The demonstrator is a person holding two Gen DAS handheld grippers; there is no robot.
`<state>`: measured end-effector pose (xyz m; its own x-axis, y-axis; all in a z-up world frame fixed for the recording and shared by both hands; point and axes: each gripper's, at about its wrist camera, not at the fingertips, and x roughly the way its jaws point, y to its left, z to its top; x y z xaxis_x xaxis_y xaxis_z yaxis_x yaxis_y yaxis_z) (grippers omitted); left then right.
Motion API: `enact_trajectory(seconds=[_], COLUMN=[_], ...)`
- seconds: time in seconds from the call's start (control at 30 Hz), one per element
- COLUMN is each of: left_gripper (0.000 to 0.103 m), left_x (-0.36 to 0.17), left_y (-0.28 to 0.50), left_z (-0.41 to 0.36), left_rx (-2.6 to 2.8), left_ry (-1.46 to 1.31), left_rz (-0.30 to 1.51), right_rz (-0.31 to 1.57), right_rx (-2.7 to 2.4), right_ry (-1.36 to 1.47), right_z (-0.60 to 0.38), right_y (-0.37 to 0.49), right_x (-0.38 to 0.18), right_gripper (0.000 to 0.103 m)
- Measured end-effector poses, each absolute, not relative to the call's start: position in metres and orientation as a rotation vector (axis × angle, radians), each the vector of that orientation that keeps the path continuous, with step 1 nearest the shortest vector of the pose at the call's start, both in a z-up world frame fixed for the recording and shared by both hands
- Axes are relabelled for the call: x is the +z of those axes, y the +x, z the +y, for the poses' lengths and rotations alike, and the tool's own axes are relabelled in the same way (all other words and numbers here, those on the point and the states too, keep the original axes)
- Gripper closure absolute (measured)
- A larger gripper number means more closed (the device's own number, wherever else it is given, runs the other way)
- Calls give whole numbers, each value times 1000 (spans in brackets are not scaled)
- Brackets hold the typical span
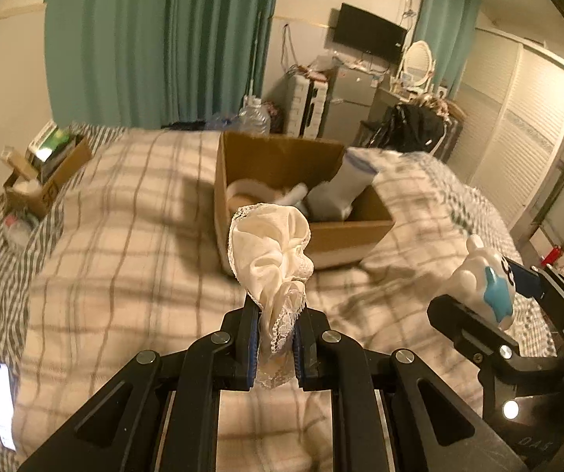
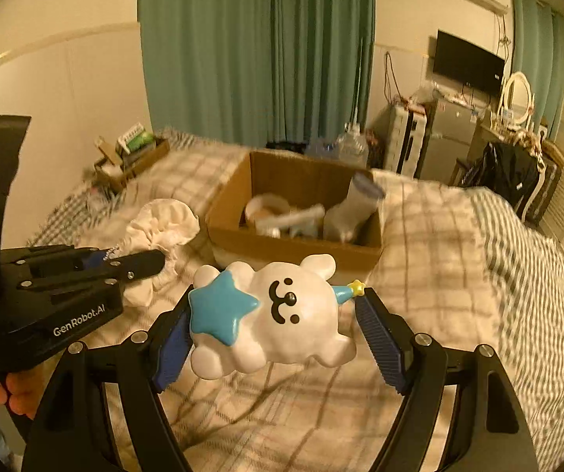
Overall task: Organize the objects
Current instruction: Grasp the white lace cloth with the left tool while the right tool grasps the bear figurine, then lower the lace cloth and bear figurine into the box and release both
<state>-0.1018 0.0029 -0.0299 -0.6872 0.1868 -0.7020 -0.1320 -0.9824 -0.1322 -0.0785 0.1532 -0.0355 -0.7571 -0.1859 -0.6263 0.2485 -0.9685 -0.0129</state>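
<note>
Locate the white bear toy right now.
The white bear toy sits between the right gripper fingers, held above the plaid bedspread, just short of the cardboard box.

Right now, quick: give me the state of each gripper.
Left gripper: closed on the white lace cloth, lifted above the bed.
Right gripper: fingers closed around the white bear toy, held above the bed.
</note>
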Motion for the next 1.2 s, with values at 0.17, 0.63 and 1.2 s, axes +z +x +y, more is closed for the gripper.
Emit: enact_trajectory(seconds=[0.17, 0.63, 1.2], left_gripper=[89, 89, 89], left_x=[-6, 23, -49], left_y=[-125, -228, -315], left_z=[4, 3, 19], left_rx=[2737, 2785, 2726], left_ry=[-1101, -1040, -1167], left_rz=[-114, -80, -17], right_rz=[192, 221, 175], right_rx=[-2779, -2820, -2767], right_ry=[887, 776, 1036], right_z=[157, 156, 156], right_y=[-97, -203, -339], right_x=[-3, 45, -34], right_gripper=[25, 25, 26])
